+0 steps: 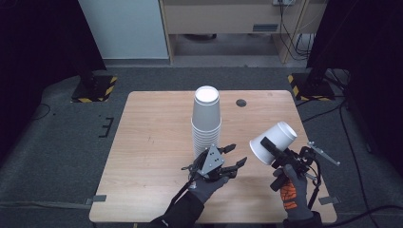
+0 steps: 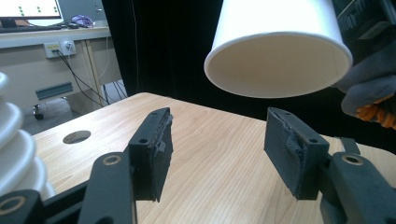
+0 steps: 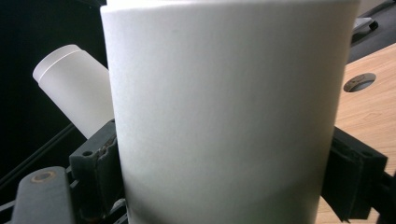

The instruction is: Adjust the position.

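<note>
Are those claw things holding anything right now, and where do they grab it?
The right gripper clamps a single white paper cup by its side wall. The left gripper is open, holding nothing, beside the cup stack.

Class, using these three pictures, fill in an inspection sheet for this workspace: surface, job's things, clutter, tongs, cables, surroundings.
Surface: wooden table, round cable hole near far edge.
Job's things: stack of white paper cups, upside down; one single paper cup lifted and tilted.
Clutter: nothing seen.
Tongs: left tongs open, beside the stack's base; right tongs shut on the single cup.
Cables: one trails from right tongs; floor cables at right.
Surroundings: grey floor, striped stand bases, black curtains, wooden desk.
</note>
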{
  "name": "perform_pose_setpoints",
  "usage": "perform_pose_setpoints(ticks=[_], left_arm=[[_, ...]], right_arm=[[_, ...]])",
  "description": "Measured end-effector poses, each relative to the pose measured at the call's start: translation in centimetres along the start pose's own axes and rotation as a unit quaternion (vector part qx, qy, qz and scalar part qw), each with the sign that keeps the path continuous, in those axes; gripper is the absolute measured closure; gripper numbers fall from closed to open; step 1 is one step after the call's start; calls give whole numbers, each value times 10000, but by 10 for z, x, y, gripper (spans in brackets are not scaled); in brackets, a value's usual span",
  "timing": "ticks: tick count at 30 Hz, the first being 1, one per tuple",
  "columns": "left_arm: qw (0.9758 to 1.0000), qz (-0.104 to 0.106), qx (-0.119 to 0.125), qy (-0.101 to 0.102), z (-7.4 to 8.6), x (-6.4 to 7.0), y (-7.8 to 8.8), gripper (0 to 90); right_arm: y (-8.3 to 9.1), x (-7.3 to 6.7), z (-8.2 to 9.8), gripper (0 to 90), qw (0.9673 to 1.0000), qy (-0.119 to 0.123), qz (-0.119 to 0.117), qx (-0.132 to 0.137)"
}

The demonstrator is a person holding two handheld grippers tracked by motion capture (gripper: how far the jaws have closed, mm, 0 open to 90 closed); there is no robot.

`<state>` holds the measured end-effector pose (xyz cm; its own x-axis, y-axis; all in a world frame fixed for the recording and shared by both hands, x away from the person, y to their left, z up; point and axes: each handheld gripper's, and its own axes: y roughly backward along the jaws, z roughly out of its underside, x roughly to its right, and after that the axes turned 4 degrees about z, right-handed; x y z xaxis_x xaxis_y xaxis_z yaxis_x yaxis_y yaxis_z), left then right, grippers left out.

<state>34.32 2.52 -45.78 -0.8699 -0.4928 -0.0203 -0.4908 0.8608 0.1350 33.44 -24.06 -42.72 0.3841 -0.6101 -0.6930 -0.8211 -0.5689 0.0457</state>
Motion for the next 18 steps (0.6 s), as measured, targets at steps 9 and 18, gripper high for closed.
perform_pose_setpoints(ticks=[9, 18], left_arm=[[10000, -35, 72, 25, 1, -3, -16, 415], [9999, -59, 138, 80, 0, -4, -28, 425]], right_arm=[[-1, 0, 1, 154, 10000, -45, -32, -54], [-2, 1, 3, 154, 9999, -89, -37, -92]])
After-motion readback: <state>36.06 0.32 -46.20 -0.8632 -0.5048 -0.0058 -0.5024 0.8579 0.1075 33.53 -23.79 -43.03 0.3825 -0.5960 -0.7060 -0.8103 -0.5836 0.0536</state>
